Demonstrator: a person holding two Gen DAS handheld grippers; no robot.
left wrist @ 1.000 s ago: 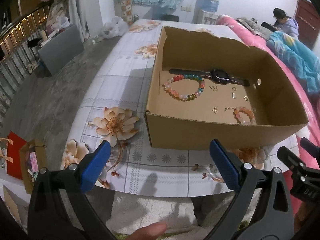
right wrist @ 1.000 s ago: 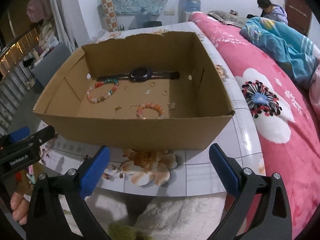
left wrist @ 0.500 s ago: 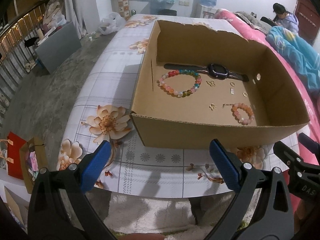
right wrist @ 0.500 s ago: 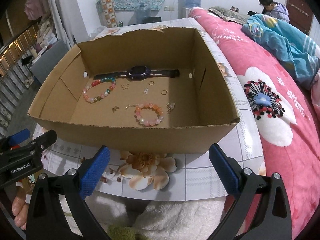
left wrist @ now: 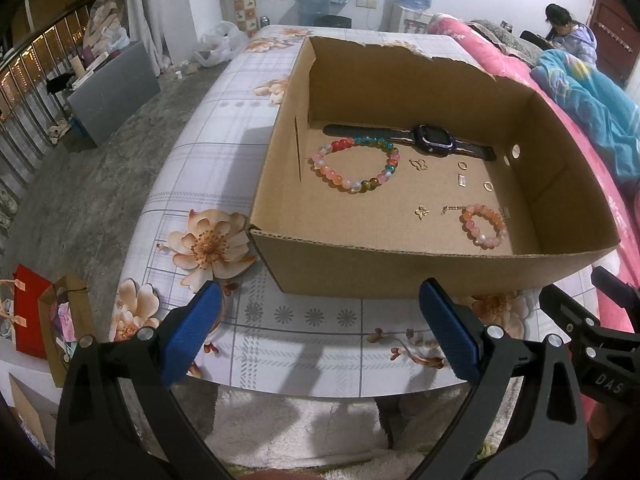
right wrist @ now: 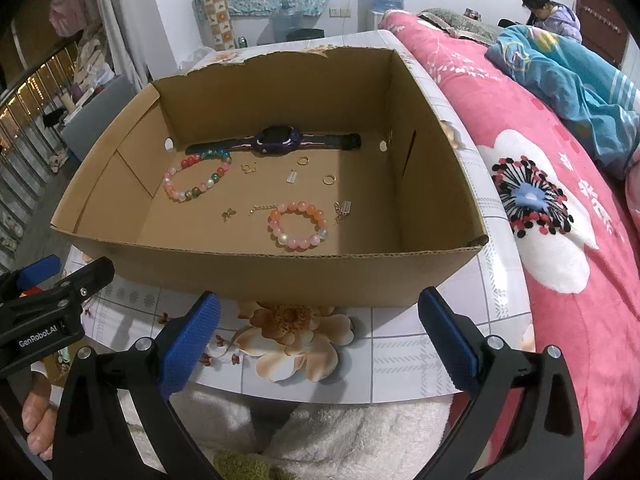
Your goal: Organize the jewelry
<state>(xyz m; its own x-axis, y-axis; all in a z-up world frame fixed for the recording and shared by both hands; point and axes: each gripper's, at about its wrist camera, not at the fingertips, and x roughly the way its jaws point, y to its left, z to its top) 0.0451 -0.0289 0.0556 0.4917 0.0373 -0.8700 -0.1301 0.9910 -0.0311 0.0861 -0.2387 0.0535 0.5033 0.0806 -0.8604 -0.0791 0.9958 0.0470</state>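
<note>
An open cardboard box (left wrist: 352,270) (right wrist: 280,276) stands on the floral table. Inside lie a dark watch (left wrist: 434,145) (right wrist: 278,140), a multicolour bead bracelet (left wrist: 354,164) (right wrist: 198,178), a smaller pink-orange bead bracelet (left wrist: 482,226) (right wrist: 298,224), gold rings (right wrist: 329,179), butterfly charms (left wrist: 422,212) and small clasps (right wrist: 292,177). My left gripper (left wrist: 320,332) is open and empty, in front of the box's near wall. My right gripper (right wrist: 318,332) is open and empty, also in front of the near wall, right of the left one.
The table (left wrist: 224,152) with flower print ends just under both grippers. A pink bed (right wrist: 560,208) lies to the right with a blue blanket (right wrist: 568,76) and a seated person (right wrist: 548,12). Paper bags (left wrist: 44,316) stand on the floor at left.
Both grippers have risen and tilted, so more of the box's floor shows. The jewelry has not moved. Both grippers stay open.
</note>
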